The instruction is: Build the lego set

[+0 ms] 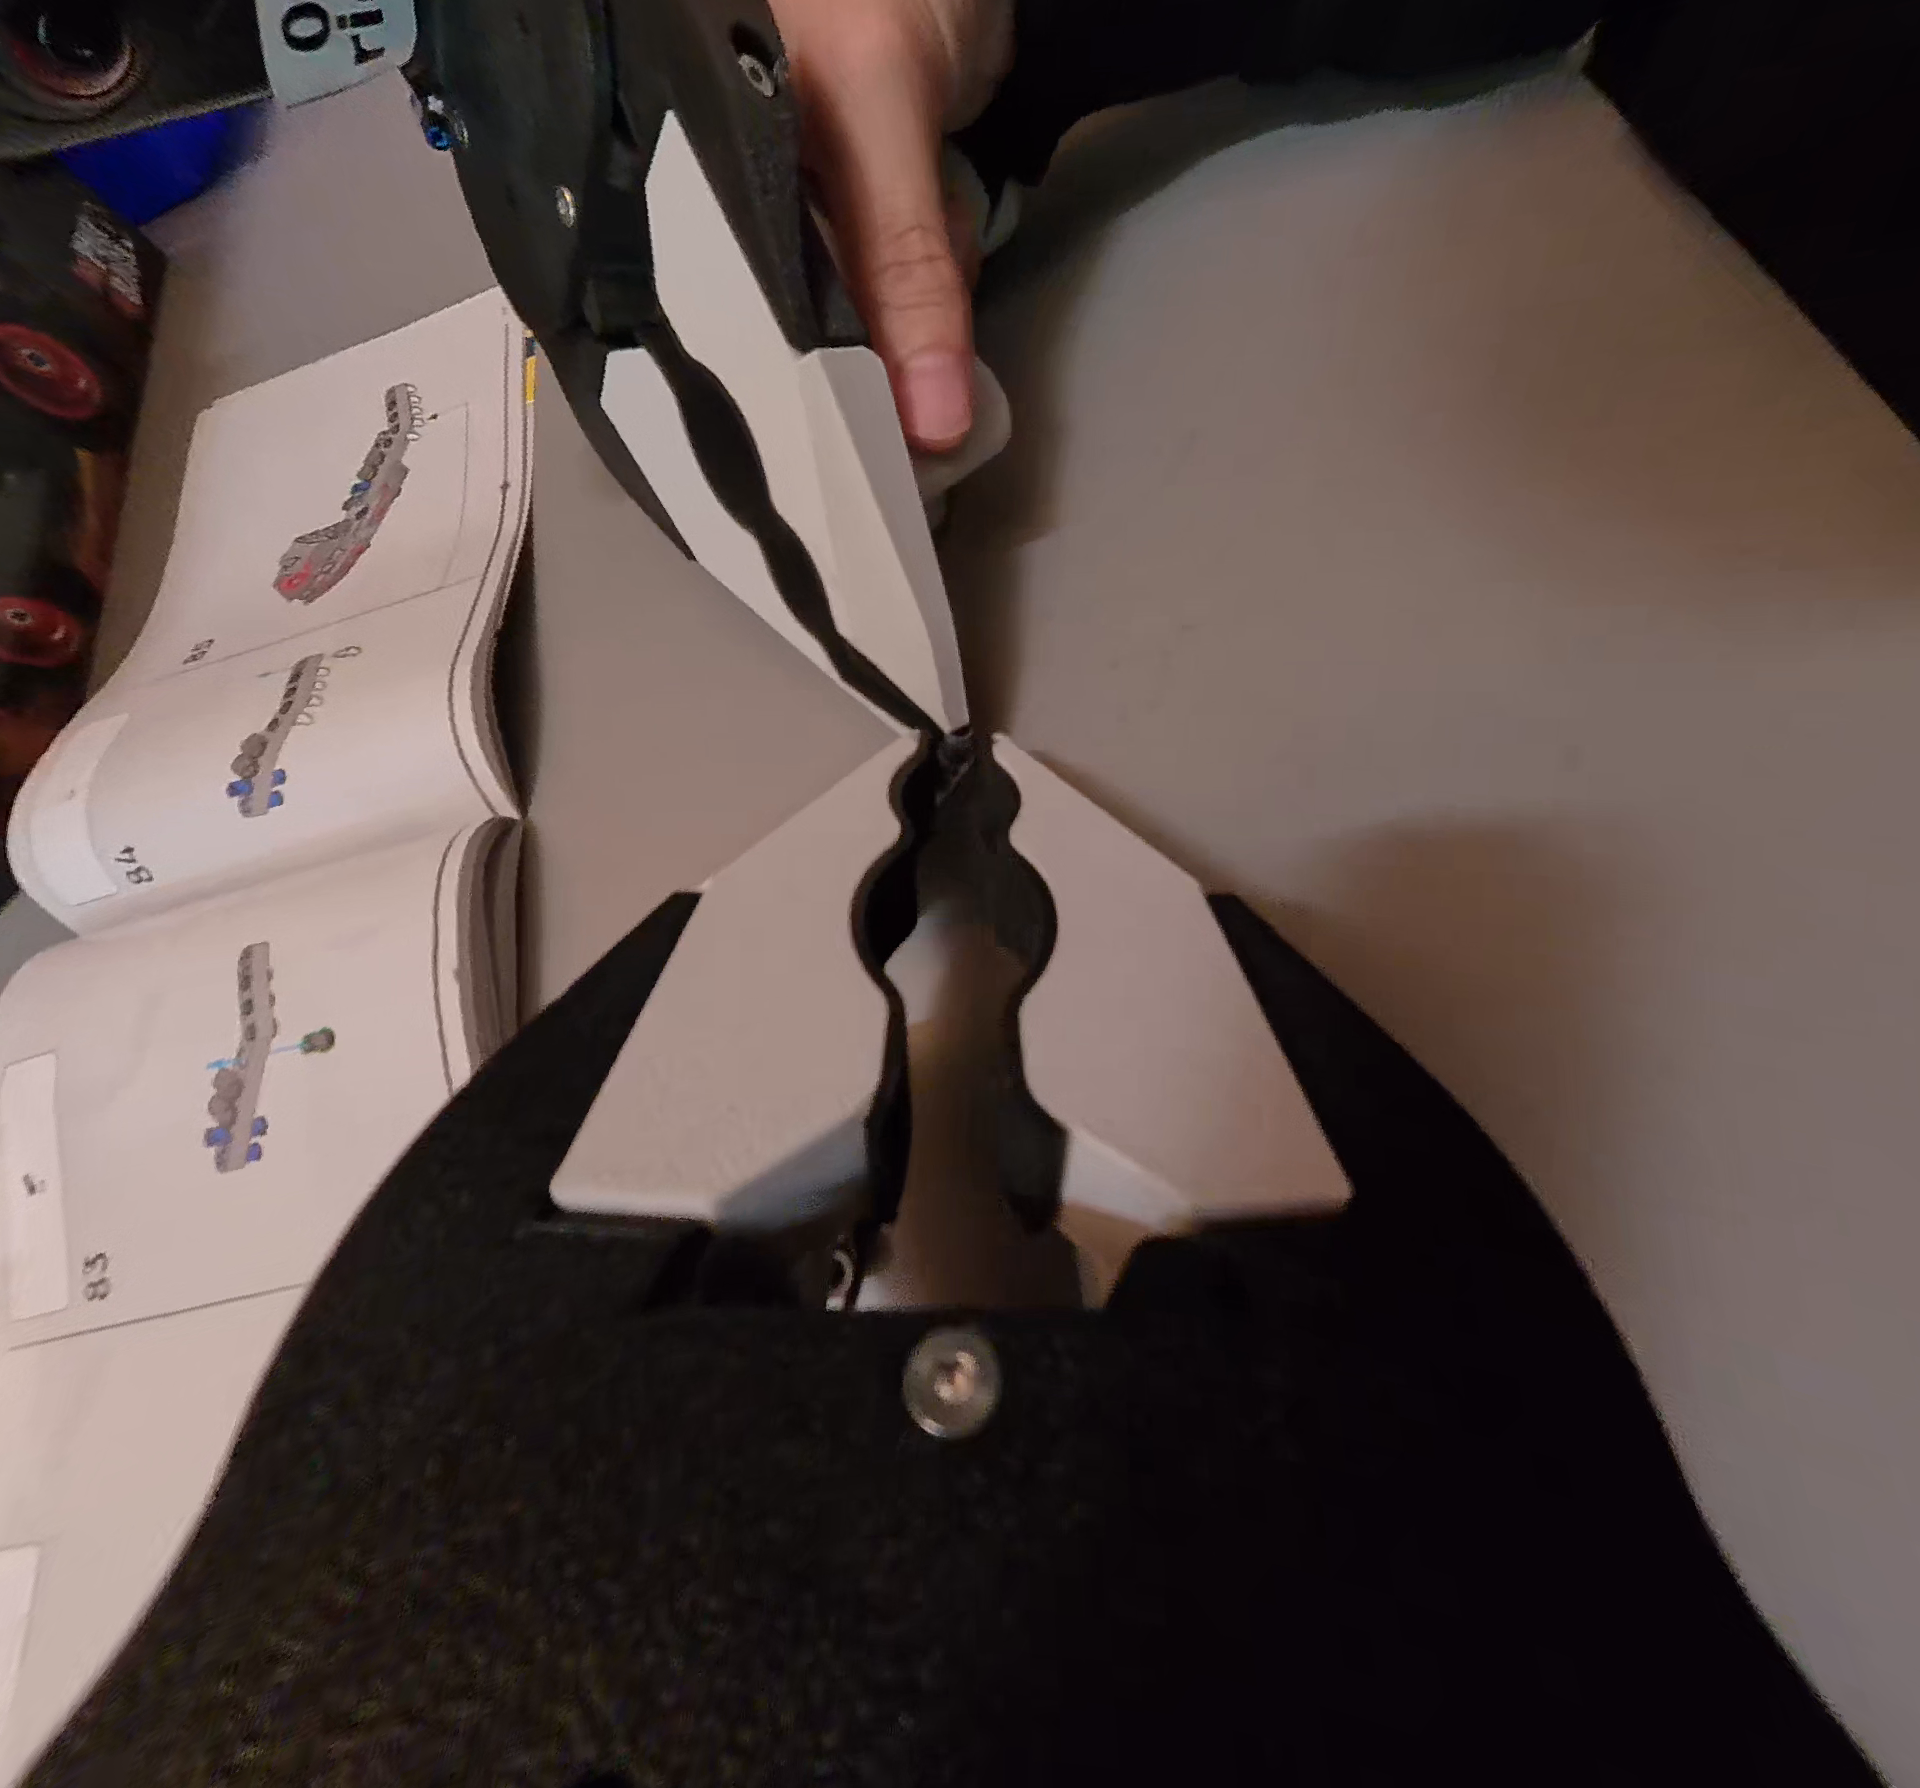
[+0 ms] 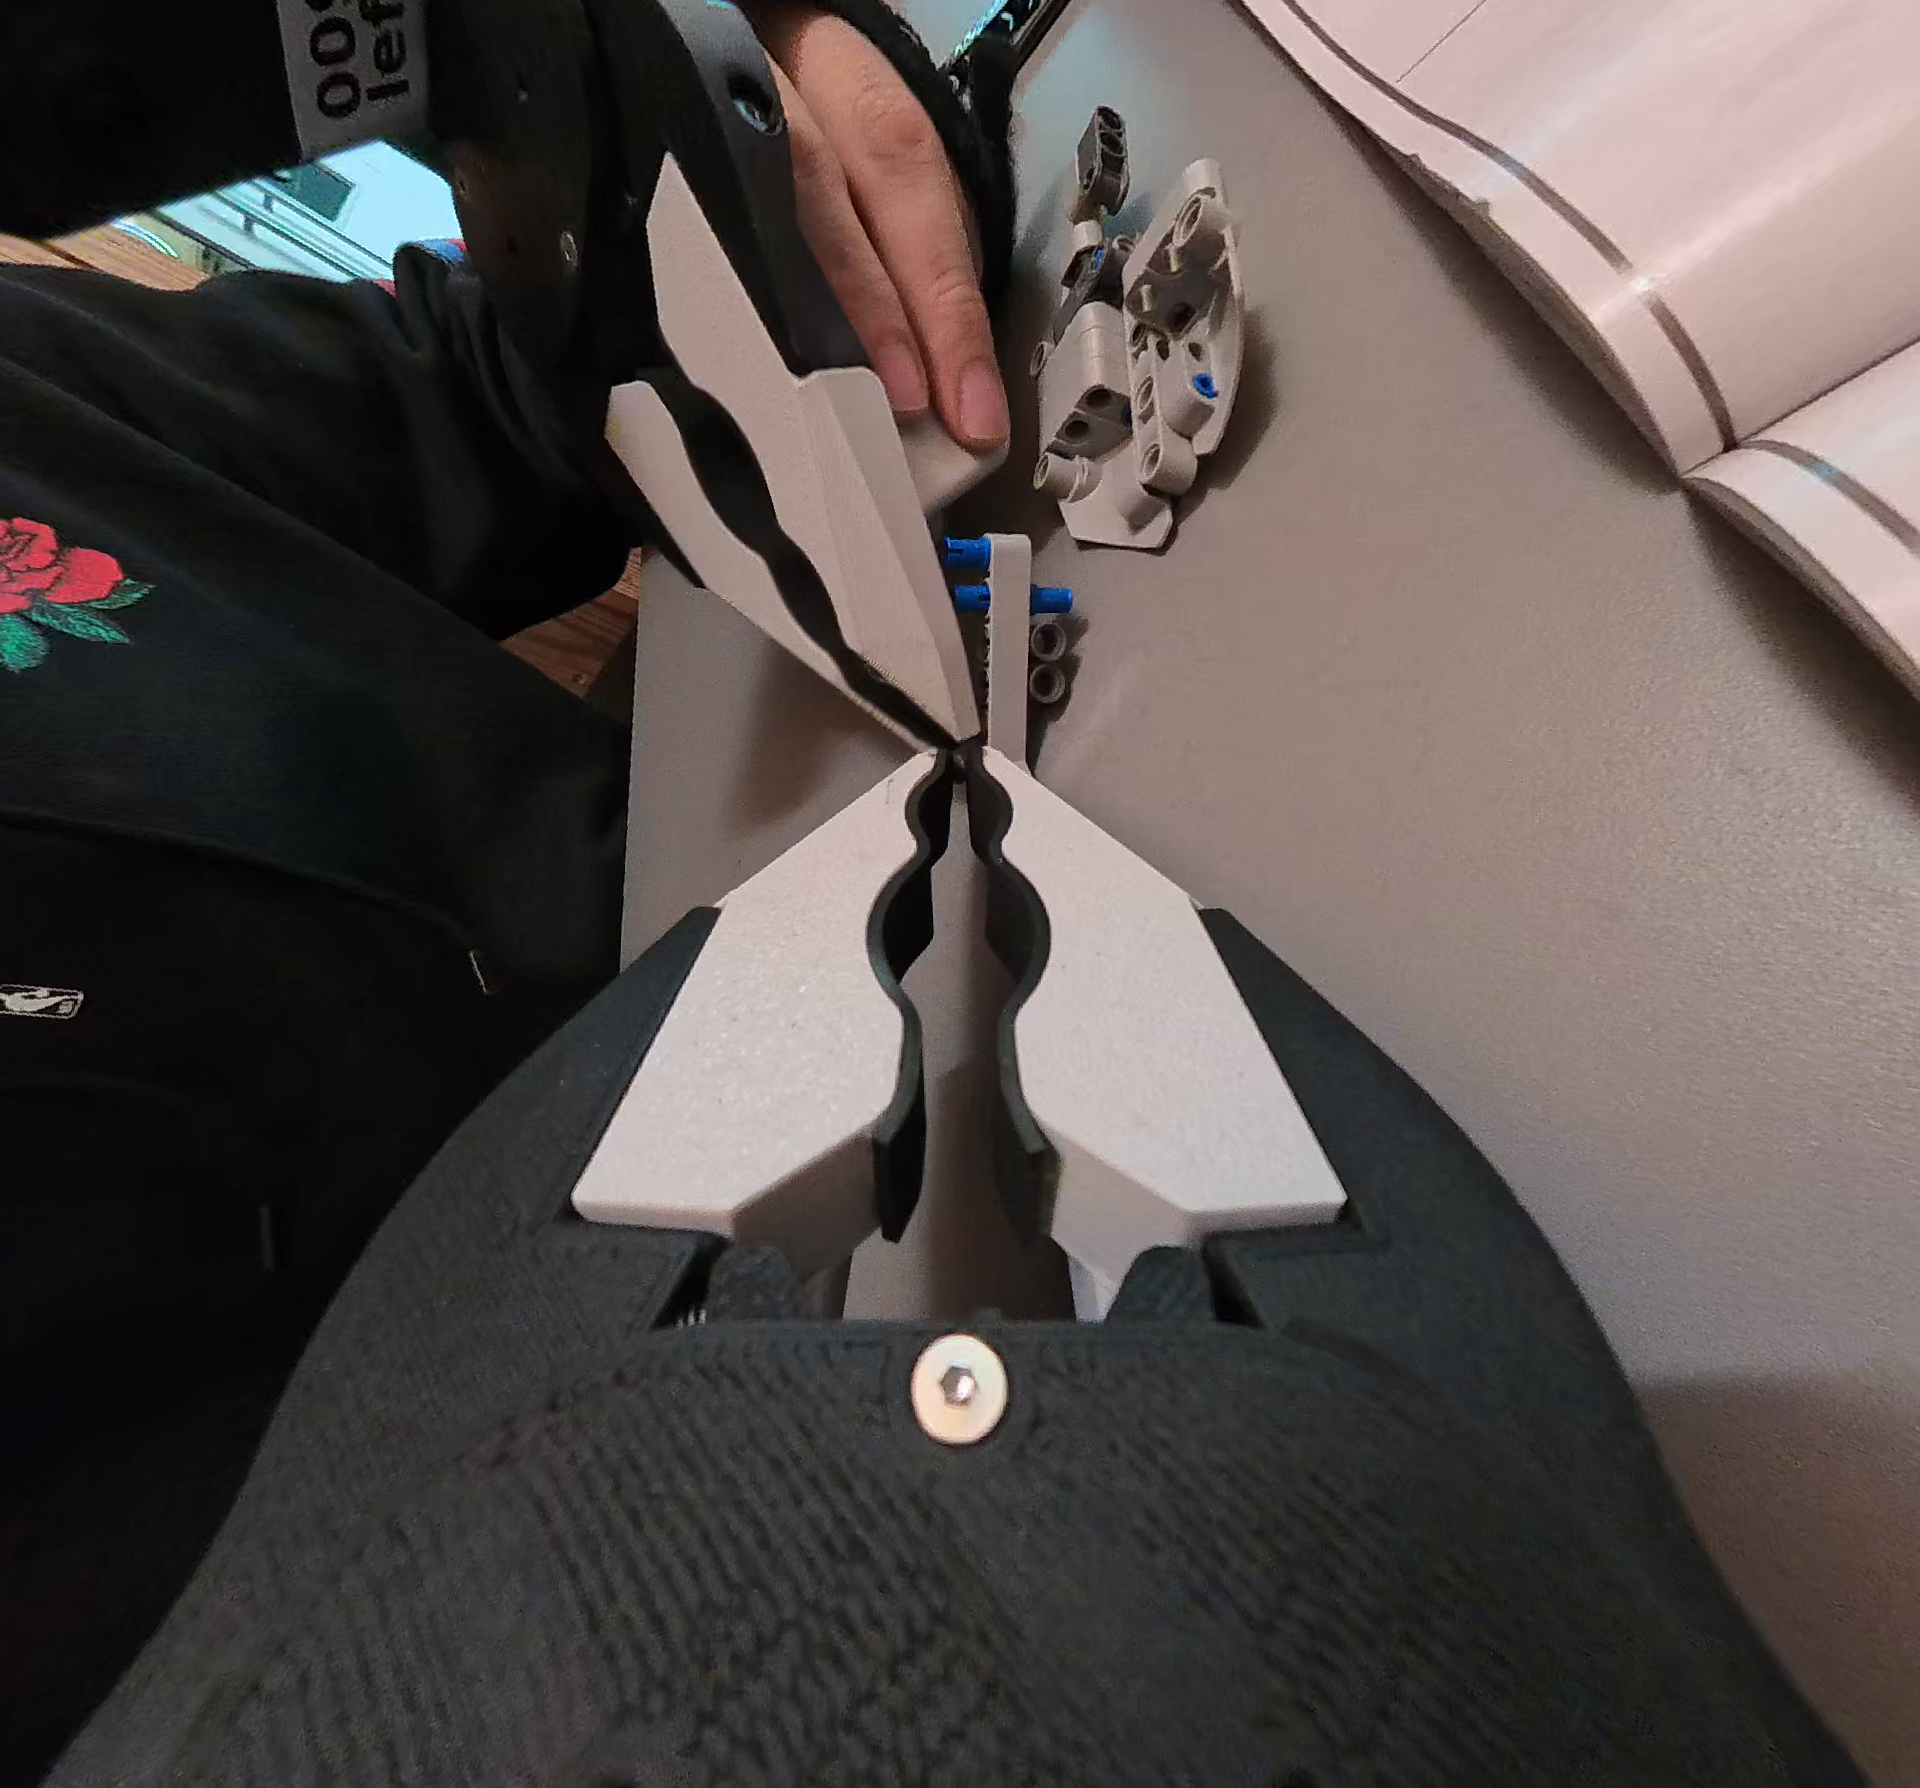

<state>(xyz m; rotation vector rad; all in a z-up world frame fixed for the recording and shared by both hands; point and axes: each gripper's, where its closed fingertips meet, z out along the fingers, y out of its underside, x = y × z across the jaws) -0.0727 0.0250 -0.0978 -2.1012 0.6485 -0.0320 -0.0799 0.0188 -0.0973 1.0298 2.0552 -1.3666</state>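
Both grippers meet tip to tip above the grey table (image 2: 1455, 907). The left gripper (image 1: 951, 751) has its fingers drawn together on a small dark piece (image 1: 954, 753) at the very tips. The right gripper (image 2: 961, 762) is likewise closed at its tips, and seems to pinch the same dark piece from the opposite side. The piece is too small to identify; it may be a pin or short axle.

In the right wrist view a pale grey beam (image 2: 1010, 637) stands just behind the tips, with blue pins (image 2: 966, 572) projecting from its far end and two grey bushes (image 2: 1051, 663) beside it. Whether either gripper touches the beam cannot be told. Further off lies a grey sub-assembly (image 2: 1148, 367), well apart from the grippers. The open instruction booklet (image 1: 270, 803) lies to one side on the table.

Judgement on handling: the parts are hard, light plastic, rigid and smooth, so a small pin is likely to slip or rotate if gripped off-centre. Best hold on the pin is across its shank at the fingertips. The beam is better taken across its flat sides mid-length, clear of the pins. Press-fit joints likely need firm axial push; sideways force could pop the pins out.
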